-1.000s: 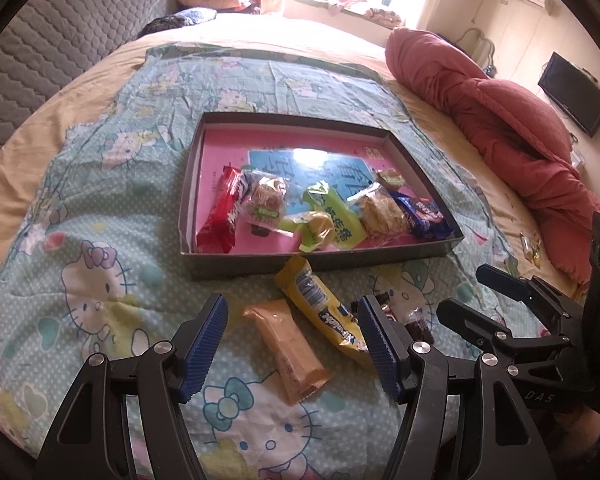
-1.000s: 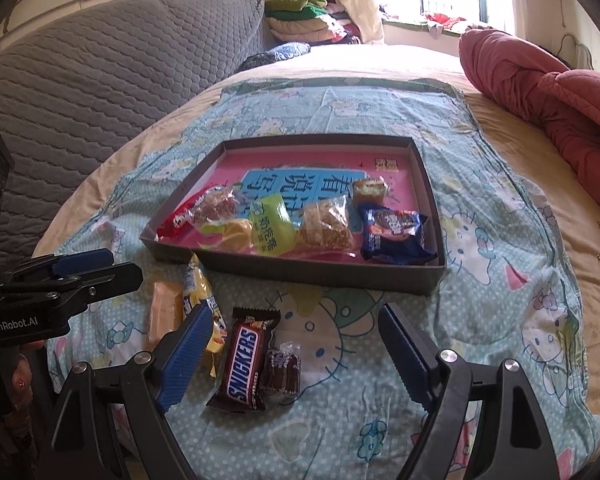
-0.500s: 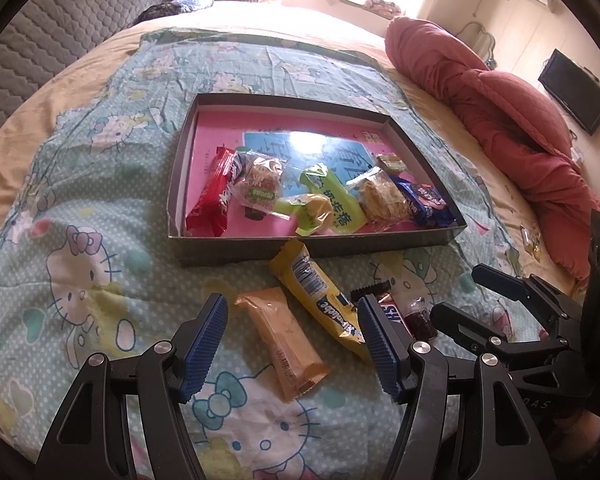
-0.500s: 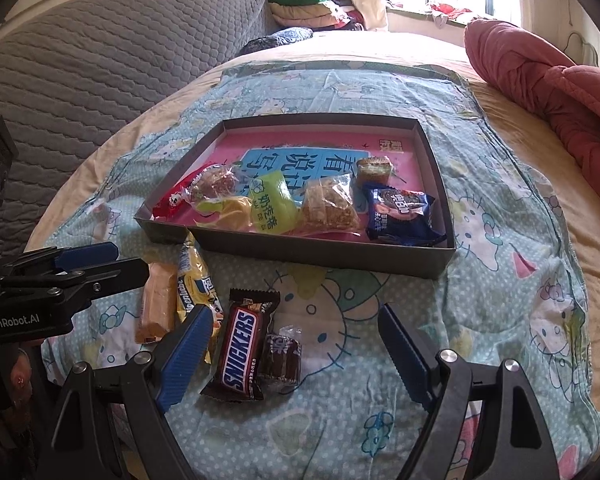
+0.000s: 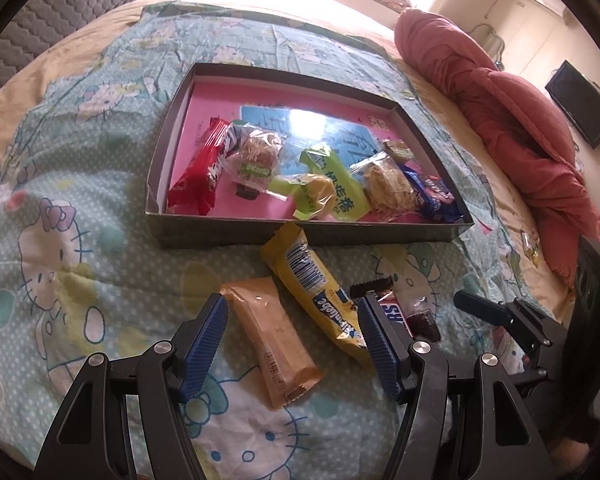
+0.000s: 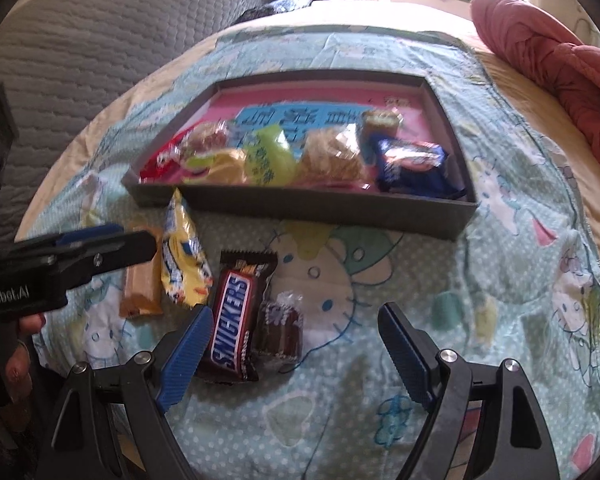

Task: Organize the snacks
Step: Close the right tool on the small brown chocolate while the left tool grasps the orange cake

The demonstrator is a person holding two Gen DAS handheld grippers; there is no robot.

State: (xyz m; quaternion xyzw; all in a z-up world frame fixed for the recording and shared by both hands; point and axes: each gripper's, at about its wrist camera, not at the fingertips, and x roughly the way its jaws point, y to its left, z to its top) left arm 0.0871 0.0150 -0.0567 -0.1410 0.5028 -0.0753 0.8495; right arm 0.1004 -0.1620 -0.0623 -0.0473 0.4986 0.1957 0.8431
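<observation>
A dark box with a pink floor (image 5: pixel 220 236) (image 6: pixel 324 210) lies on the bed and holds several wrapped snacks. In front of it lie an orange packet (image 5: pixel 274 344) (image 6: pixel 140 288), a yellow packet (image 5: pixel 316 288) (image 6: pixel 182 256), a Snickers bar (image 6: pixel 230 320) (image 5: pixel 392 308) and a small brown snack (image 6: pixel 280 324) (image 5: pixel 424 318). My left gripper (image 5: pixel 292 344) is open, its jaws either side of the orange and yellow packets. My right gripper (image 6: pixel 296 352) is open, just above the brown snack, with the Snickers bar by its left finger.
A Hello Kitty sheet (image 5: pixel 60 248) covers the bed. A red quilt (image 5: pixel 512 120) lies at the right. A grey padded headboard (image 6: pixel 80 60) stands at the left. Small candies (image 5: pixel 530 242) lie near the quilt.
Both grippers have moved down and forward toward the loose snacks. The left now straddles the orange and yellow packets; the right has closed in on the Snickers and brown snack. Both jaws stayed open.
</observation>
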